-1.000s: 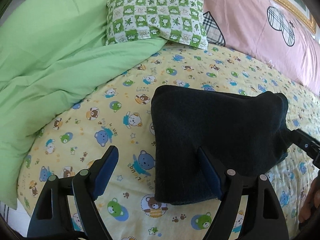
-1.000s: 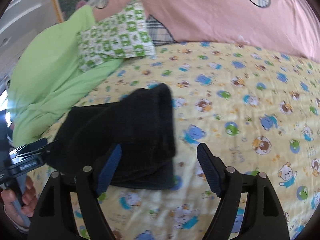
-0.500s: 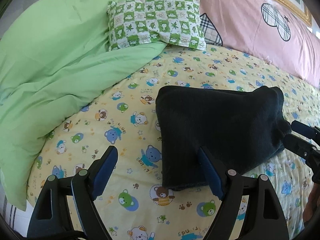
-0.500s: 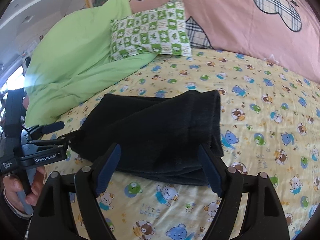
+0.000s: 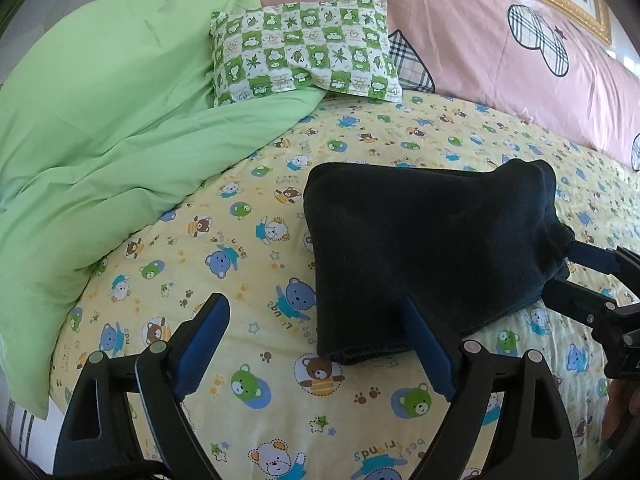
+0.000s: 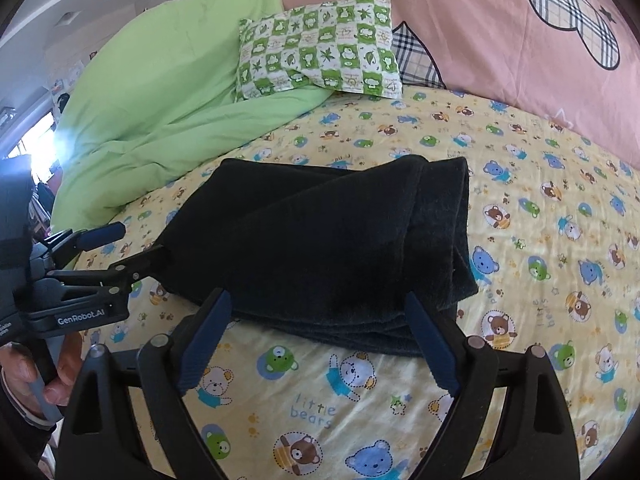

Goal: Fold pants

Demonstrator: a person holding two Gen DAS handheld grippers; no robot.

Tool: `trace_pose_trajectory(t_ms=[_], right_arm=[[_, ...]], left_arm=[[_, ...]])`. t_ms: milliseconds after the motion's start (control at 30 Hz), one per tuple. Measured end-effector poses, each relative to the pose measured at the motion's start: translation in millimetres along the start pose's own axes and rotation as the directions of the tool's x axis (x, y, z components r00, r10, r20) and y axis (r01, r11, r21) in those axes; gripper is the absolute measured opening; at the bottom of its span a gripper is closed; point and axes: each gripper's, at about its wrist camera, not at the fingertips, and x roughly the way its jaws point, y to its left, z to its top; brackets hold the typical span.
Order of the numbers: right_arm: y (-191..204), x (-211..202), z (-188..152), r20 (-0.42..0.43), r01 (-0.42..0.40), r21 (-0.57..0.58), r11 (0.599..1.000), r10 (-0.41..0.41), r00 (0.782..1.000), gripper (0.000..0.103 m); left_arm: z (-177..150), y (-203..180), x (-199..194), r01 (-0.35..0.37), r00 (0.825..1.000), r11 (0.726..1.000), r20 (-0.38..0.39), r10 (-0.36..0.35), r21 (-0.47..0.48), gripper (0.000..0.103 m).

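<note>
Your pants [image 6: 340, 248] lie on the bed [image 6: 540, 280] as a dark, compact bundle, already doubled over more than once, with stacked edges showing along the near side. The long axis runs left to right across the bed, with the thicker folded end at the right.

From the right gripper [image 6: 316, 344], the bundle sits straight ahead and just beyond the tips. Its jaws stand wide apart and hold nothing; the near edge of the cloth lies between and a little past the blue pads [image 6: 428, 344].

The left gripper [image 5: 316, 344] is also spread open and empty. From it, the pants [image 5: 432, 256] lie ahead and to the right, so only its right finger overlaps the near left corner. In the right wrist view that gripper [image 6: 120, 248] shows at the bundle's left end, its lower finger touching or just beside the cloth; you cannot tell which.

So each hand is near one end, and the right one is squared up to the long near edge. Judging by how small the bundle is, the folding looks close to done; if one more fold is wanted, it would go across the long axis, end over end.

Farther off, a checked pillow [image 6: 316, 44] rests on a green quilt [image 6: 168, 92] at the far left, well apart from the pants, with a pink cover [image 6: 500, 40] along the far side.
</note>
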Motion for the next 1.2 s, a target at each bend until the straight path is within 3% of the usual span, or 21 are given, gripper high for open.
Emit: trace_pose_trajectory(t_ms=[1200], right_arm=[[0.5, 3.4, -0.8, -0.002, 0.001, -0.007, 1.0, -0.001, 1.0, 0.093]], left_arm=[[-1.8, -1.1, 5.1, -0.006, 1.0, 1.0, -0.002, 0.006, 0.016, 0.092]])
